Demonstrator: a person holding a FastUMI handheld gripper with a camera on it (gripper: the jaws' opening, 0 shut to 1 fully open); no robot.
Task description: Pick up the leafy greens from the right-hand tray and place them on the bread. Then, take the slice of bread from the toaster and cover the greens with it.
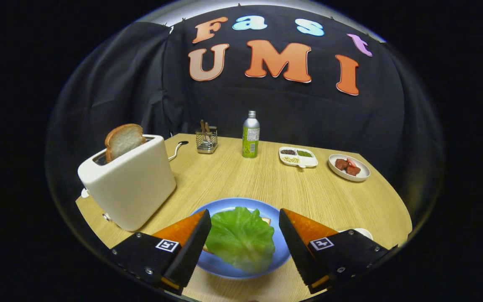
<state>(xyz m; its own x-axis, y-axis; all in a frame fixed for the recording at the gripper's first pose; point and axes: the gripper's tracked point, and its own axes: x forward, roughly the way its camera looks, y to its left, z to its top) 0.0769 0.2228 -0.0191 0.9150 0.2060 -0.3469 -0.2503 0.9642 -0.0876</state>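
Note:
A green lettuce leaf (241, 238) lies on a slice of bread whose corner (266, 219) peeks out, both on a blue plate (224, 207). My gripper (245, 217) hovers above the plate, open, with the leaf showing between the two fingers and nothing held. To the left stands a white toaster (130, 182) with a slice of bread (124, 140) sticking up out of its slot, well beyond the left finger.
At the back of the wooden table (245, 180) stand a wire holder (206, 140), a green bottle (250, 136), a small divided dish (298, 157) and a white plate of red meat pieces (349, 167). A white tray rim (363, 232) shows behind the right finger.

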